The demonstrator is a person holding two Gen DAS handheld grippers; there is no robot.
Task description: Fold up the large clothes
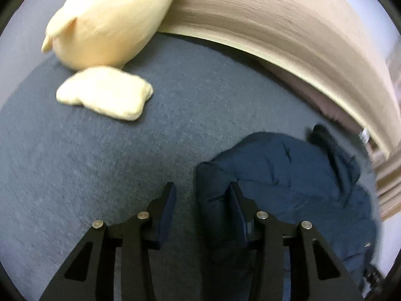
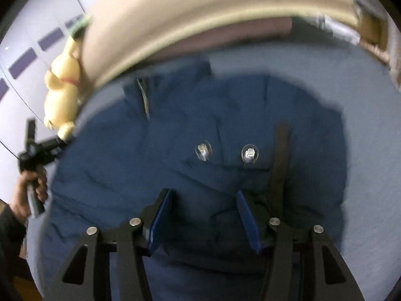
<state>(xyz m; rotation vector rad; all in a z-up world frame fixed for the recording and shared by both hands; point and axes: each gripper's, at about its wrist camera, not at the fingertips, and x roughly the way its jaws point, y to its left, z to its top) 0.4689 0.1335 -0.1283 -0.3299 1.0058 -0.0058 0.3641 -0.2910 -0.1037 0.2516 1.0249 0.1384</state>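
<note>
Both tongs, left [image 1: 201, 192] and right [image 2: 204, 199], hover open and empty over a navy jacket [image 2: 200, 130] bunched near the bed's [image 1: 87, 150] headboard edge, apparently before gripping and spreading it.

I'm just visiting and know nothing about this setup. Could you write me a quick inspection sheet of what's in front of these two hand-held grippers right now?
Surface: blue-grey bed cover, largely bare on the left.
Job's things: navy jacket spread on the bed, two shiny snaps showing, dark strap on its right side.
Clutter: cream plush toy by the headboard, its foot resting on the cover.
Grippers: left gripper open, at the jacket's edge; right gripper open, over the jacket.
Cables: nothing seen.
Surroundings: beige wooden headboard; pale wall with purple stripes.
</note>
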